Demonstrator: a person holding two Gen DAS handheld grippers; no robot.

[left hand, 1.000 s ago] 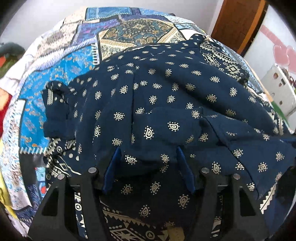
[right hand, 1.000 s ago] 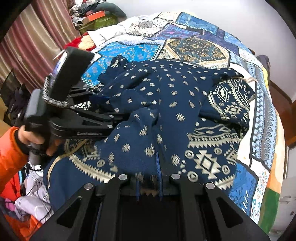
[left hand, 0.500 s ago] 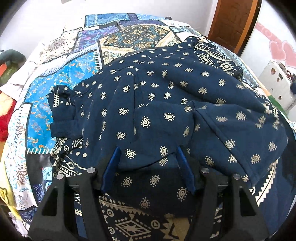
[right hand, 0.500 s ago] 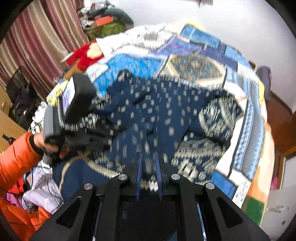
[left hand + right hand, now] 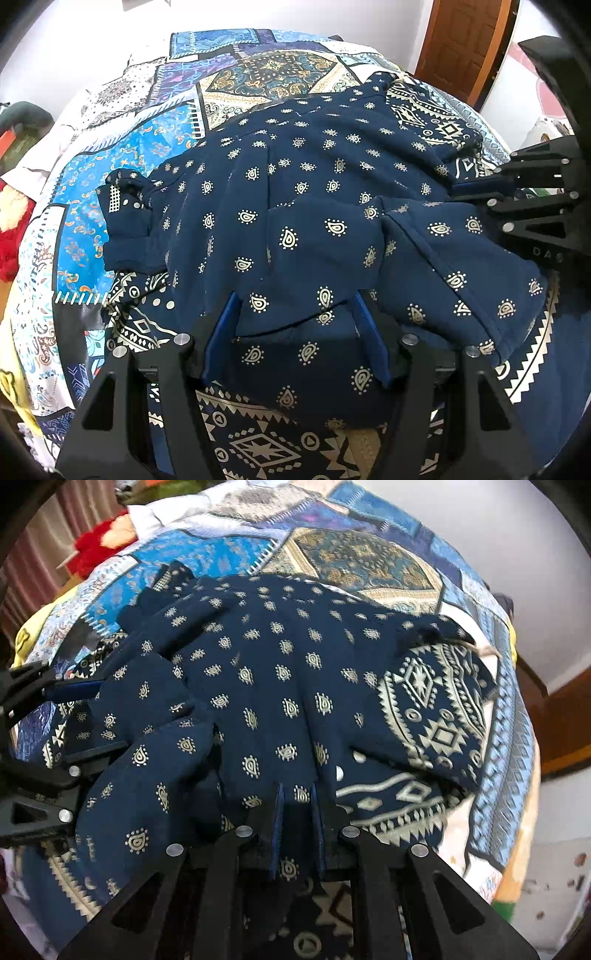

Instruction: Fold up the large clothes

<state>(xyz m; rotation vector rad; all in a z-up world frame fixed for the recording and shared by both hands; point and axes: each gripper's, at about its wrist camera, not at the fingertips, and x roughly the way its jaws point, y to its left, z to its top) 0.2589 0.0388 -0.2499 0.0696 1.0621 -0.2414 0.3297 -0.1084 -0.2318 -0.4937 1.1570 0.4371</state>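
A large navy garment (image 5: 303, 192) with cream paisley dots and geometric borders lies bunched on the patchwork bedspread (image 5: 155, 147). My left gripper (image 5: 295, 310) is open, its blue pads wide apart over a fold of the garment's near edge. My right gripper (image 5: 297, 797) is shut on a pinch of the same garment (image 5: 280, 686) at its near edge. The right gripper also shows at the right of the left wrist view (image 5: 476, 186), and the left gripper at the left of the right wrist view (image 5: 70, 690). A patterned sleeve (image 5: 436, 701) lies folded to the right.
A wooden door (image 5: 469, 40) stands at the back right. Red and yellow clothes (image 5: 99, 539) and a curtain lie off the bed's left side. The white wall (image 5: 517, 535) is behind the bed. The bed's edge runs along the right (image 5: 517, 775).
My right gripper swung from high above the bed down to the garment's near edge, still pinching cloth. My left gripper stayed open and drew back slightly; the garment lies flatter.
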